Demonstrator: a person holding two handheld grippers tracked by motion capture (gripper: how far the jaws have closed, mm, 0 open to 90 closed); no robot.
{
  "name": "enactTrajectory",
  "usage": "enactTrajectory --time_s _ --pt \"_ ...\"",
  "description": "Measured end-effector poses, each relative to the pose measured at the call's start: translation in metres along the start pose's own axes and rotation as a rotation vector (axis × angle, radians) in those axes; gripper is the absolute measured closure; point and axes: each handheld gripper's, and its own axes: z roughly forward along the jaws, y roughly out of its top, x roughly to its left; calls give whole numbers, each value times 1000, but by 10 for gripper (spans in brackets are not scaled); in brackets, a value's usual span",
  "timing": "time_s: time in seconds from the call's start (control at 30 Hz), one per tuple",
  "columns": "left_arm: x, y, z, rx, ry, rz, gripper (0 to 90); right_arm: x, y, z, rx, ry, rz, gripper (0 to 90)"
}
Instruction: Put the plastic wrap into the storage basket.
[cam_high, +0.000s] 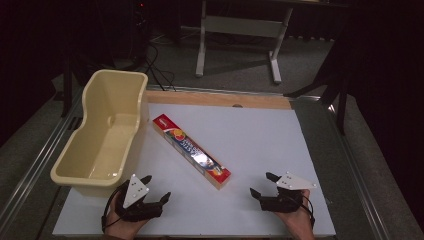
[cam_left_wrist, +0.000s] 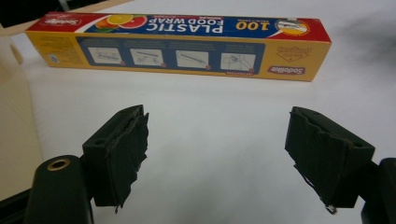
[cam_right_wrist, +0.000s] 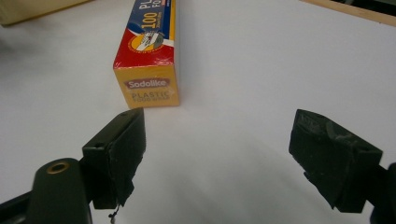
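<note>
Box (cam_high: 191, 151) of plastic food wrap is seen lying flat on the white table (cam_high: 260, 135), between the two grippers and a little beyond them. Its long axis runs diagonally: the far end points toward the cream tub (cam_high: 102, 132) at the left, and the near end comes down toward the middle of the front edge.

The left gripper (cam_high: 152, 192) is held with the jaws wide apart and nothing between them. In the left gripper view the box (cam_left_wrist: 180, 44) is met broadside, its long printed side turned to the jaws, with a strip of bare table before it. The right gripper (cam_high: 262, 185) is also held wide and empty. In the right gripper view the box (cam_right_wrist: 148, 60) is met end-on, and its short yellow face lies just ahead of the left jaw.

The near end of the box is judged to be about equally close to both grippers; the right one looks along the axis, so a grasp across the narrow width would be the easier from there.

Open room is found on the right half of the table, which is bare. On the left the tub stands near the far end of the box, apart from it, so less room is left there for swinging the box.
</note>
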Motion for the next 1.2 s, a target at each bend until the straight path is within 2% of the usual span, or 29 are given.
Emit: enactTrajectory --time_s 0.1,0.27,0.5,0.73,0.8,1.03,1.2 --pt "2 -1 -1 -2 0 -10 201 0 0 0 -1 -4 4 184" --pt "0 -1 -1 -4 4 0 201 0 2 1 -7 -6 16 184" --pt "0 -1 -1 -9 13 1 201 4 6 13 12 9 14 184" --pt "0 -1 -1 -15 10 0 202 15 13 35 61 42 -18 184" --pt "0 -1 -1 -15 10 0 203 22 18 47 73 63 -32 184" --pt "0 -1 -1 -15 5 -1 210 37 30 77 96 109 -32 187" --pt "-1 -1 -1 -13 -1 0 211 46 37 97 128 119 -56 190"
